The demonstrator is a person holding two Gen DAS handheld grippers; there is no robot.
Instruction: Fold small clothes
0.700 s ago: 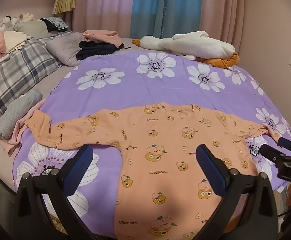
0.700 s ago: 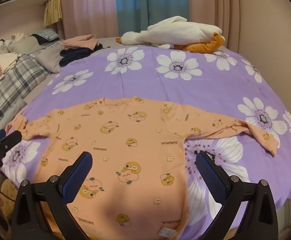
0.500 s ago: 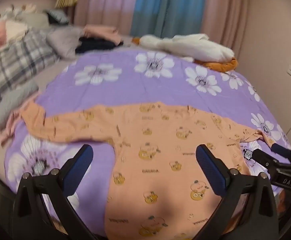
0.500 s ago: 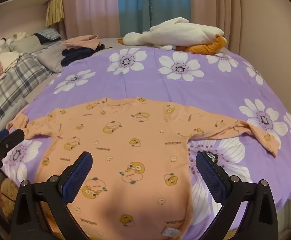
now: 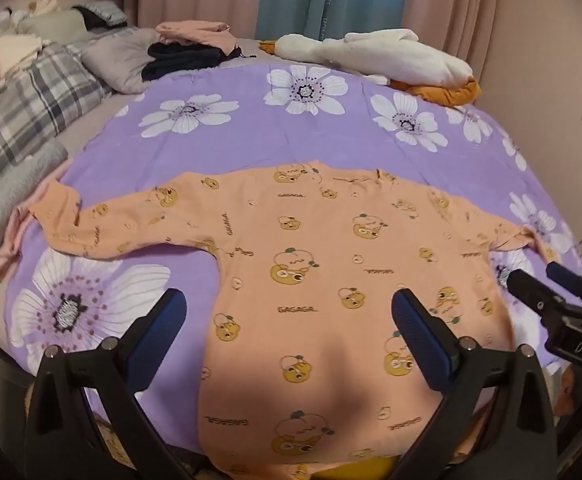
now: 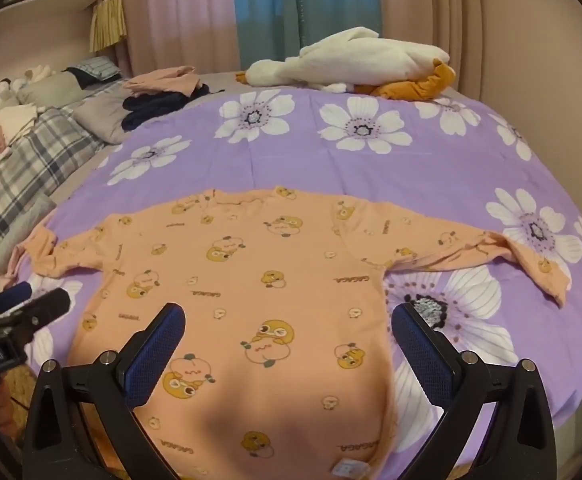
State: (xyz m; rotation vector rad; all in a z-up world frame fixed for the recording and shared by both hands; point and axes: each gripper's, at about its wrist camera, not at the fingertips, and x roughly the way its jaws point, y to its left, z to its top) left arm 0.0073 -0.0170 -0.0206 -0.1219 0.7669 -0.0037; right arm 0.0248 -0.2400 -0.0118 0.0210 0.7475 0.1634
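An orange long-sleeved child's top (image 5: 331, 264) with cartoon prints lies spread flat on the purple flowered sheet (image 5: 251, 132), both sleeves stretched out sideways. It also shows in the right wrist view (image 6: 251, 272). My left gripper (image 5: 287, 320) is open and empty, hovering above the top's lower body near the bed's front edge. My right gripper (image 6: 287, 328) is open and empty above the same area, slightly to the right. The right gripper shows at the right edge of the left wrist view (image 5: 547, 296); the left gripper shows at the left edge of the right wrist view (image 6: 27, 304).
A white and orange plush blanket pile (image 5: 391, 60) lies at the bed's far side. Folded pink and dark clothes (image 5: 191, 48) sit at the back left. A plaid quilt (image 5: 23, 108), a grey roll (image 5: 7, 196) and pillows lie along the left.
Both grippers have shifted slightly over the top's lower part and the views tilted a little. Both stay open and the top has not moved.
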